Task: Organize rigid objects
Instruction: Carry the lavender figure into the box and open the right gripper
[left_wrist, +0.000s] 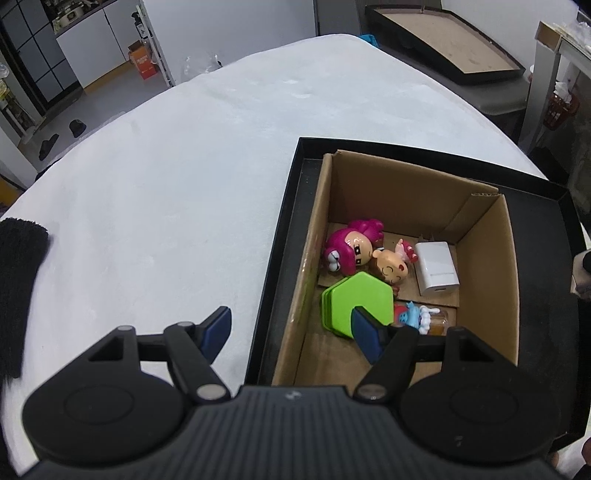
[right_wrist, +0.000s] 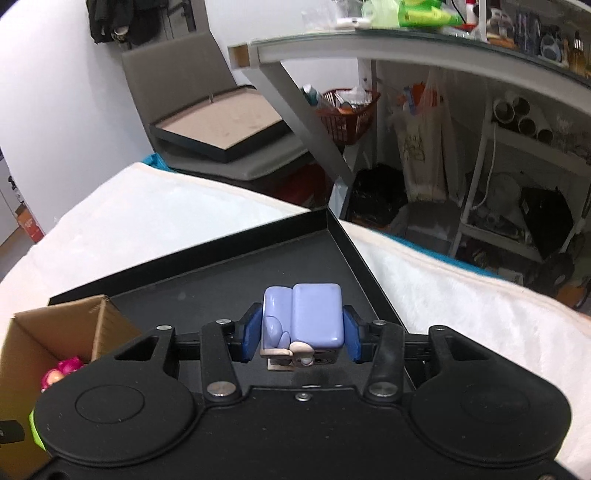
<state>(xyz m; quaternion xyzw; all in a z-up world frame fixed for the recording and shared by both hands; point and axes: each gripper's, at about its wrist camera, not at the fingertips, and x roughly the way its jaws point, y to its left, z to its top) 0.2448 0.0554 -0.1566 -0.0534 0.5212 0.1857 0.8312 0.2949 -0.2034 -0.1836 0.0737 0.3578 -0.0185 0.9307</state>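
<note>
My right gripper (right_wrist: 300, 338) is shut on a lavender block-shaped toy (right_wrist: 303, 319), held above the black tray (right_wrist: 229, 273). A cardboard box (left_wrist: 484, 266) stands in the black tray (left_wrist: 280, 229). Inside it lie a pink-haired figurine (left_wrist: 351, 245), a tan figurine (left_wrist: 391, 267), a white charger (left_wrist: 437, 267), a green hexagonal piece (left_wrist: 354, 297) and a small blue figurine (left_wrist: 412, 314). My left gripper (left_wrist: 291, 334) hangs open over the box's near left wall, one blue pad (left_wrist: 216, 332) outside over the table and the other inside, nothing between them.
The white cloth-covered table (left_wrist: 166, 184) stretches left of the tray. A black sleeve (left_wrist: 18, 288) shows at the left edge. Beyond the table stand a grey chair with a framed board (right_wrist: 221, 133) and a cluttered desk (right_wrist: 443, 48). The cardboard box's corner (right_wrist: 55, 328) shows at the lower left.
</note>
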